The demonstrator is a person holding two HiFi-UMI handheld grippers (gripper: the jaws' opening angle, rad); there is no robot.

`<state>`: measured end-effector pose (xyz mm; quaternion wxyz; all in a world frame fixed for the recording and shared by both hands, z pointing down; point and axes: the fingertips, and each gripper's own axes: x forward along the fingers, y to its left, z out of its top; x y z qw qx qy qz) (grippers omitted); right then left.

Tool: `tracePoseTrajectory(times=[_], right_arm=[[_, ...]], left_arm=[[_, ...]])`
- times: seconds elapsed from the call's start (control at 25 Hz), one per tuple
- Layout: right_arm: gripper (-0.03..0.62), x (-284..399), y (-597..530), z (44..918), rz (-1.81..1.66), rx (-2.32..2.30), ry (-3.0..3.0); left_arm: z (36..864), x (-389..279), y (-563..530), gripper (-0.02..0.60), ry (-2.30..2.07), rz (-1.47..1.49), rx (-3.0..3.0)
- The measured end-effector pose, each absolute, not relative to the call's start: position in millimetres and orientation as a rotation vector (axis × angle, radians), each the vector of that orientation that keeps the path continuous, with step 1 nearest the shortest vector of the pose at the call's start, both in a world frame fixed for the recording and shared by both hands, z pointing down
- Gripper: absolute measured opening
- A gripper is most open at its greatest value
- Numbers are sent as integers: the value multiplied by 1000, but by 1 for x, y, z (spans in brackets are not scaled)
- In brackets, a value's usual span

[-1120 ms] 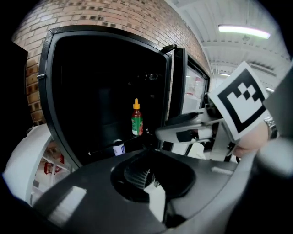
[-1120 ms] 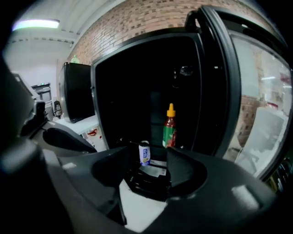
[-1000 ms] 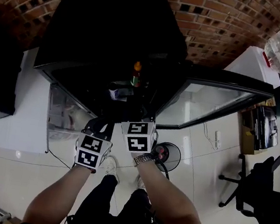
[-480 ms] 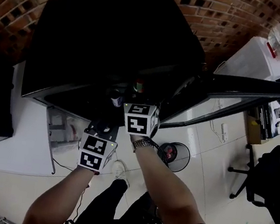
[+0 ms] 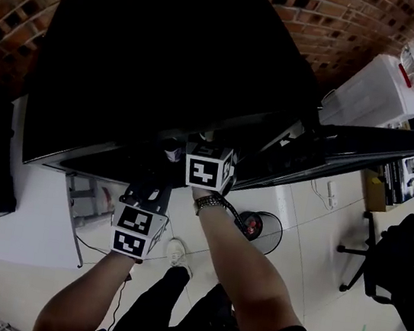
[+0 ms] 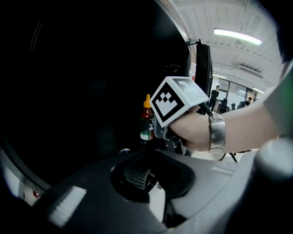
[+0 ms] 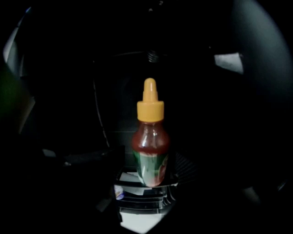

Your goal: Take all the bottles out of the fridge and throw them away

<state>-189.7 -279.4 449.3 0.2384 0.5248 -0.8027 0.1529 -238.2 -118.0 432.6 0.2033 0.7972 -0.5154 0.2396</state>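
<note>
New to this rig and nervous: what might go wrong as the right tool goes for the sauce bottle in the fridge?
The right tool, jaws just opened wide with nothing visibly between them yet, faces the upright yellow-capped red sauce bottle; a jaw clipping it may topple it. The black fridge is very dark inside, so depth is easily misjudged.

Open room around the bottle (image 7: 150,141)
</note>
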Motion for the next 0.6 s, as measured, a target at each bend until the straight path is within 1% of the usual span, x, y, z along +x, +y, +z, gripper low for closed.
tracePoseTrajectory(times=[0.24, 0.32, 0.6], right_arm=[[327, -188, -294, 451, 401, 1452, -2175], [278, -188, -294, 453, 396, 1444, -2175], [275, -190, -275, 457, 439, 1383, -2198]], left_arm=[[436, -245, -121, 3, -1437, 674, 2219], [438, -246, -121, 3, -1437, 677, 2216], [441, -242, -121, 3, -1434, 678, 2208]])
